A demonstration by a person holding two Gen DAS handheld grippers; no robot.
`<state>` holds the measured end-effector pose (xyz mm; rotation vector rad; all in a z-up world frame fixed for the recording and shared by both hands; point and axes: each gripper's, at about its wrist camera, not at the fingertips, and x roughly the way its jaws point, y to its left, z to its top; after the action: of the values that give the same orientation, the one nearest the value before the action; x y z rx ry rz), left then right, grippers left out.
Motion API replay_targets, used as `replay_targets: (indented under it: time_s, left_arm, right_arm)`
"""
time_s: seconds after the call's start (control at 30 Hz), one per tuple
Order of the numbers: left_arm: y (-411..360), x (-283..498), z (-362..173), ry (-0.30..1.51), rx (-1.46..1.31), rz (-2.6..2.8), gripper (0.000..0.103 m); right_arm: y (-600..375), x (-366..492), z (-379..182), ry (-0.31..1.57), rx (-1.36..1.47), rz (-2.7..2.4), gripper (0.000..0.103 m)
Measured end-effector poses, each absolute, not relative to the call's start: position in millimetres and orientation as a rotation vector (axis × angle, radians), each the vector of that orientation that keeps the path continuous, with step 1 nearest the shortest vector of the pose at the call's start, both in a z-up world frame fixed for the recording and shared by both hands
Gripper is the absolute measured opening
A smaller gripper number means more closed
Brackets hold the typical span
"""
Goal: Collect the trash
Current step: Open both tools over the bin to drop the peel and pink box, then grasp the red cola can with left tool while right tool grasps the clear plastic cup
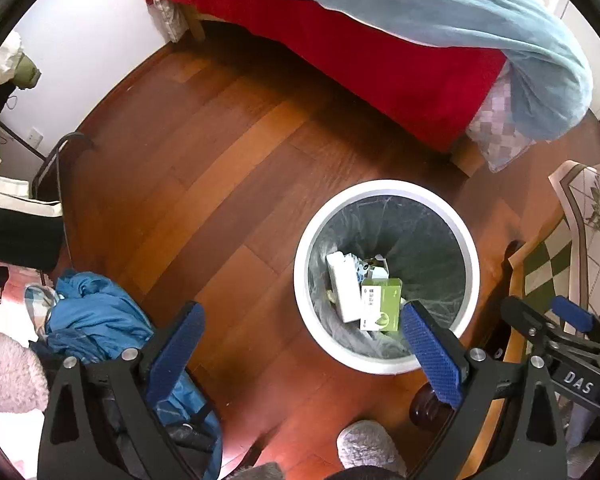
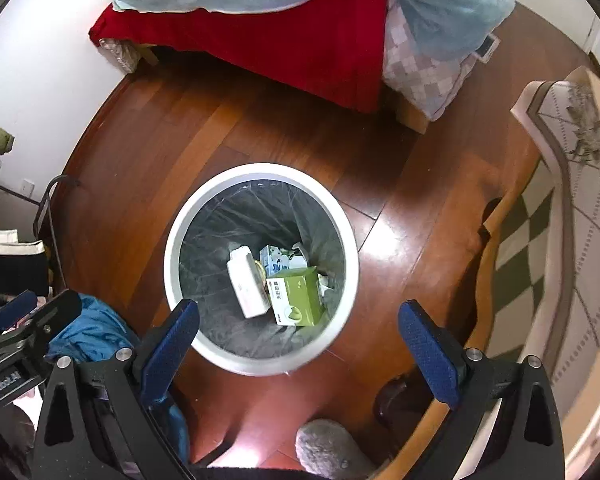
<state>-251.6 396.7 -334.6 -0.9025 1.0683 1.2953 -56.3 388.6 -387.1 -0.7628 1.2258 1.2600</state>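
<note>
A white round trash bin [image 1: 470,248] [image 2: 172,256] with a grey liner stands on the wooden floor. Inside lie a green box [image 1: 382,304] [image 2: 300,298], a white box [image 1: 342,286] [image 2: 246,286] and a small blue-and-white carton [image 2: 278,258]. My left gripper [image 1: 302,346] hovers open above the floor just left of the bin, empty. My right gripper [image 2: 298,342] hangs open over the bin's near rim, holding nothing. Each gripper shows at the edge of the other's view.
A bed [image 1: 340,52] with a red sheet and pale blue blanket runs along the back. Blue clothing [image 1: 96,320] is heaped at the left. A table with a patterned cloth [image 2: 548,240] stands at the right. A grey slipper [image 2: 324,448] is at the bottom.
</note>
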Motion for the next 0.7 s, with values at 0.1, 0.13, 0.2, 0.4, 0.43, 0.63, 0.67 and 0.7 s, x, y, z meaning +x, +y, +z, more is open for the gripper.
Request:
replay_targets:
  time_s: [0.1,0.13,0.2,0.4,0.43,0.63,0.67,0.7]
  left_arm:
    - [382,-251,-323,1.062,-0.872,1.302,0.1]
    - [377,-250,-318,1.058,-0.858,1.306,0.1]
    - [367,-248,-308,1.048,-0.835,1.309,0.1]
    - [329,-246,-277,1.003,-0.777,1.302,0.1]
    - [323,-246,-272,0.999,-0.769,1.302,0.1]
    - [287,-248,-237,0.949,-0.707,1.313,0.1]
    - [280,-248,-230,0.941,-0.698,1.312,0.1]
    - [276,-248,-226,0.936,-0.691,1.312,0.1]
  right_arm:
    - [371,-58,-370,1.187,-0.763,1.269,0.101]
    - [364,-58,-363,1.173,-0.763,1.27,0.101]
    - [351,-59,-351,1.152,-0.757,1.278,0.101]
    - [310,-60,-315,1.089,-0.735,1.299,0.101]
    - [302,-60,-308,1.085,-0.728,1.306,0.101]
    - [258,-62,-269,1.036,-0.675,1.346,0.101]
    - [251,-62,-261,1.028,-0.665,1.351,0.101]
    - [244,-62,-254,1.022,-0.651,1.36,0.101]
